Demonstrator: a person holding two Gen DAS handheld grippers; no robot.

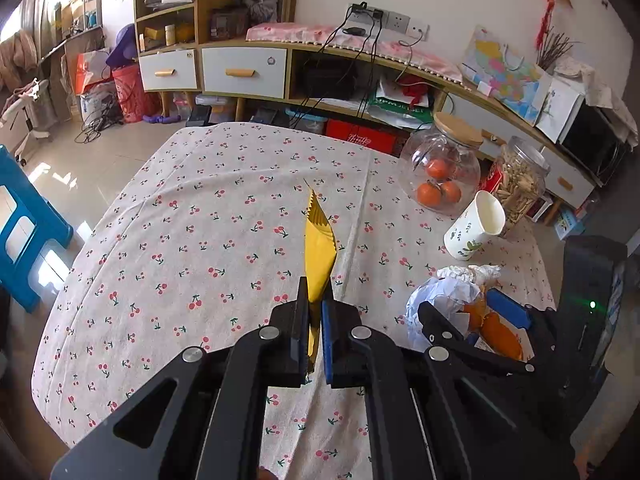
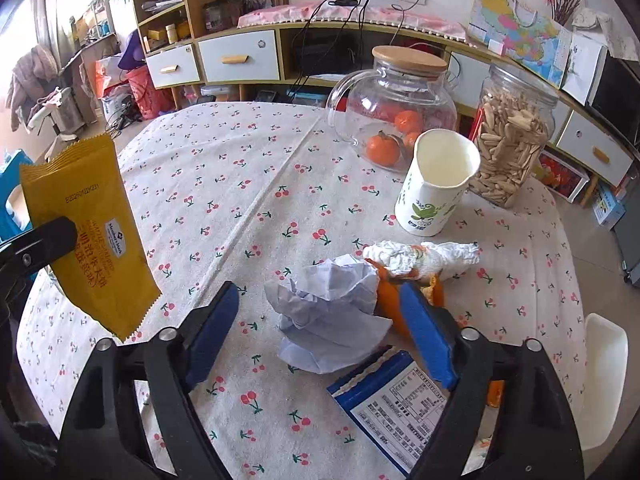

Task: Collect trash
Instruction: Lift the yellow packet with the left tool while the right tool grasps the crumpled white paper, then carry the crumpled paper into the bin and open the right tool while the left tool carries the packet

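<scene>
Left gripper (image 1: 315, 320): clamped flat on a yellow foil snack wrapper (image 1: 319, 252), lifted clear of the cloth, wrapper standing up between the blue-padded fingers.
Right gripper (image 2: 324, 336): partly spread over the trash pile, pads not pressing on anything; crumpled pale blue paper ball (image 2: 330, 312) lying between the fingers.
Yellow wrapper, from the right wrist view (image 2: 90, 232): hanging in the air at the left side of the tabletop, printed face showing.
Trash pile: near the right front edge of the tabletop; paper ball touching a crumpled white tissue (image 2: 424, 258) and orange peel (image 2: 390, 296); blue and white printed packet (image 2: 396, 404) flat just in front of them.
White paper cup with green leaf print (image 2: 436, 184): upright, behind the pile.
Clear glass jar with wooden lid, mandarins inside (image 2: 394, 104): toward the far right edge.
Clear plastic jar of pale seeds (image 2: 512, 136): beside the cup, at the right edge.
Table with cherry-print cloth (image 2: 240, 184): bare across its middle and left.
</scene>
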